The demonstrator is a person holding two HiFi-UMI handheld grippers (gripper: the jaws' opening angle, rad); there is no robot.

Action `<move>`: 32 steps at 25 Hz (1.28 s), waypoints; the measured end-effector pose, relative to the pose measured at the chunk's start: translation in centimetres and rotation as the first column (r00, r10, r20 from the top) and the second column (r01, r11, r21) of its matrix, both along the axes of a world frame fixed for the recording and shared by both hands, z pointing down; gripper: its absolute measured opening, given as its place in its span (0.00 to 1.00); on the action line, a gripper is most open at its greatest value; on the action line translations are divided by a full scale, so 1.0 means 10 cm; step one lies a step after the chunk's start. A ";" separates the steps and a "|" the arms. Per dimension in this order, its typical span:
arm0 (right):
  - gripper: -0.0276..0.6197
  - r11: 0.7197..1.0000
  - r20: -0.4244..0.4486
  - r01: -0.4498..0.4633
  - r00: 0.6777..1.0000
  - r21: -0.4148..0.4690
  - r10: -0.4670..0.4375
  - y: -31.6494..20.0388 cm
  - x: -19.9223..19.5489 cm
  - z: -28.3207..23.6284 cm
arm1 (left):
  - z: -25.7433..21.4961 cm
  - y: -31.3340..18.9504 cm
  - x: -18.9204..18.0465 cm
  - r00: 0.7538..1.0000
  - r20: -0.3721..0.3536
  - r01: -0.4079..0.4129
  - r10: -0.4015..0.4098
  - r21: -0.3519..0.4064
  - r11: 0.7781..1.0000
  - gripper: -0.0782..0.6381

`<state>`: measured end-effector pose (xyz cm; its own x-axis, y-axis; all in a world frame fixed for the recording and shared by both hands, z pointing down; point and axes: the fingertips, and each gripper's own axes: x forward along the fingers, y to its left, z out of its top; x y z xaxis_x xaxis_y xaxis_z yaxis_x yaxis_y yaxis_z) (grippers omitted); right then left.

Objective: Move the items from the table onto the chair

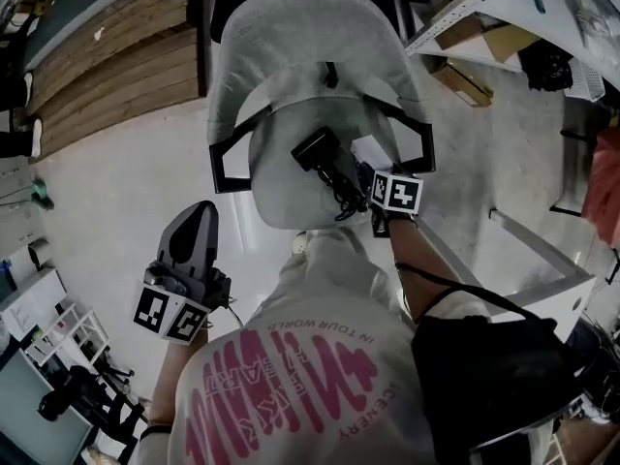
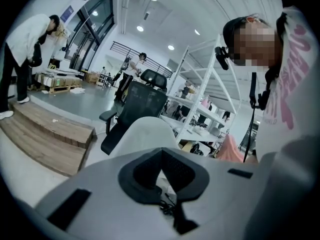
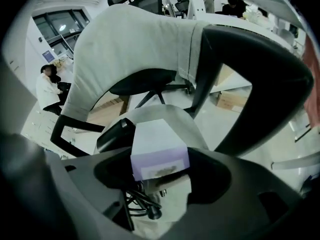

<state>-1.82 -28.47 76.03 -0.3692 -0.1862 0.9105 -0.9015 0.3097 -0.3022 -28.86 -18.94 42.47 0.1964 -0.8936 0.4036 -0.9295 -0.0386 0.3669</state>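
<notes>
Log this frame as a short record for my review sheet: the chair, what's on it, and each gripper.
chair: grey office chair with black armrests
on seat: black corded device
right gripper: closed on a white box, over the seat
left gripper: jaws together, nothing between them, beside the chair
task: box not yet set down

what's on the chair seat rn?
A black corded device lies on the grey seat. Beside it the right gripper holds a white, purple-edged box; contact with the seat is unclear. The seat under them is covered.
</notes>
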 end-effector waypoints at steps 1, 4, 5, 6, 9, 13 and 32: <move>0.54 1.000 -0.007 -0.016 1.000 -0.014 0.016 0.01 0.02 0.05 | 0.03 0.01 0.01 1.000 -0.001 0.002 -0.002 -0.006 1.000 0.12; 0.54 0.995 -0.032 -0.066 0.997 -0.072 0.064 0.08 0.08 0.16 | 0.08 0.06 0.02 1.000 -0.011 0.016 -0.016 -0.020 1.000 0.12; 0.54 0.994 -0.038 -0.073 0.997 -0.085 0.070 0.10 0.09 0.17 | 0.09 0.06 0.03 1.000 -0.015 0.019 -0.019 -0.023 1.000 0.12; 0.54 0.993 -0.042 -0.071 0.997 -0.091 0.067 0.10 0.10 0.18 | 0.09 0.06 0.05 1.000 -0.018 0.020 -0.021 -0.025 0.999 0.12; 0.54 0.993 -0.065 -0.017 0.998 -0.113 0.010 0.17 0.09 0.21 | 0.11 0.08 0.08 0.999 -0.024 0.022 -0.022 -0.031 0.999 0.12; 0.54 0.975 -0.103 0.056 0.992 -0.214 -0.080 0.42 0.09 0.31 | 0.11 0.14 0.09 0.999 -0.030 0.033 -0.034 -0.041 0.999 0.12; 0.62 0.936 0.019 0.031 0.999 -0.351 -0.026 0.55 0.07 0.36 | 0.17 0.13 0.15 0.998 -0.044 0.041 -0.042 -0.009 0.999 0.12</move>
